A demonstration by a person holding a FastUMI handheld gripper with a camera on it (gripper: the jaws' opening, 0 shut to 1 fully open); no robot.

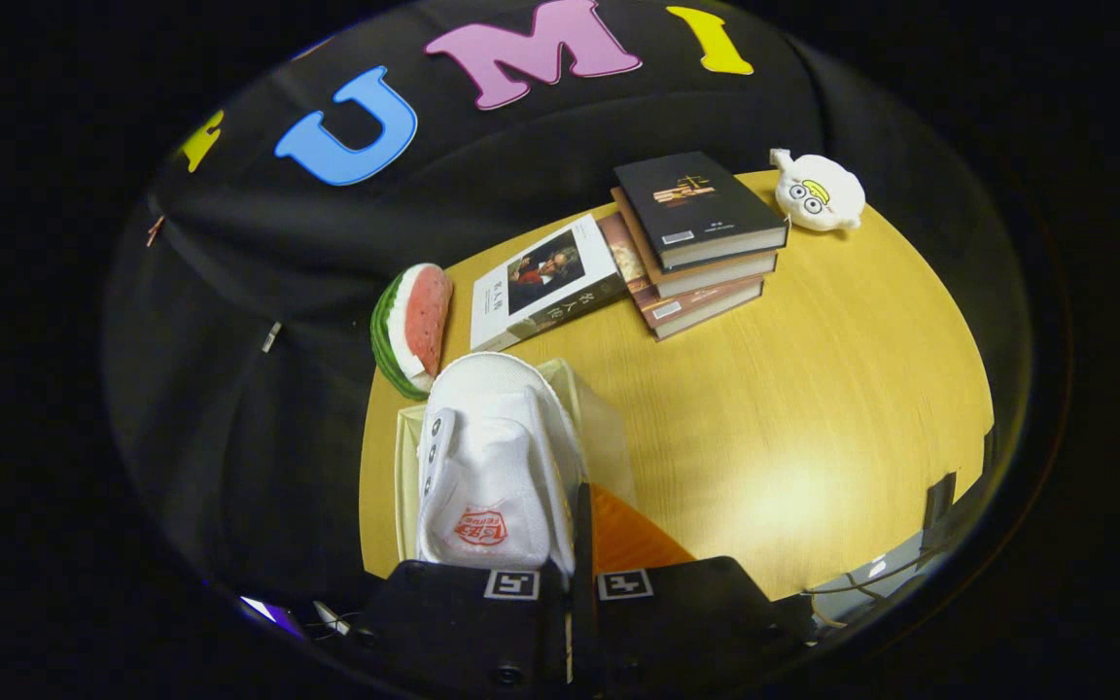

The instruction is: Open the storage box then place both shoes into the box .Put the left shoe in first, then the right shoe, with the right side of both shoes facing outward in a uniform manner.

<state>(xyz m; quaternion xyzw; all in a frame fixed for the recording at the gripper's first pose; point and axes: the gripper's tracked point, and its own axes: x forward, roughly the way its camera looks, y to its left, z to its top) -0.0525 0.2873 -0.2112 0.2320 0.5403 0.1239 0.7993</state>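
From my station I count one white shoe (487, 457) pinched at its side wall by my one gripper (575, 574), and one clear storage box (599, 428) under it. I see four books: three in a stack (701, 238) and one lying alone (545, 282). I count one watermelon-slice toy (411, 329), one white plush toy (818, 192), and one wooden table (813, 389).

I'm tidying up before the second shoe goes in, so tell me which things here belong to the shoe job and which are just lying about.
Job:
- white shoe, held by its side wall between the closed fingers
- clear storage box under the shoe

Lying about:
- watermelon slice toy
- single book
- stack of books
- white plush toy
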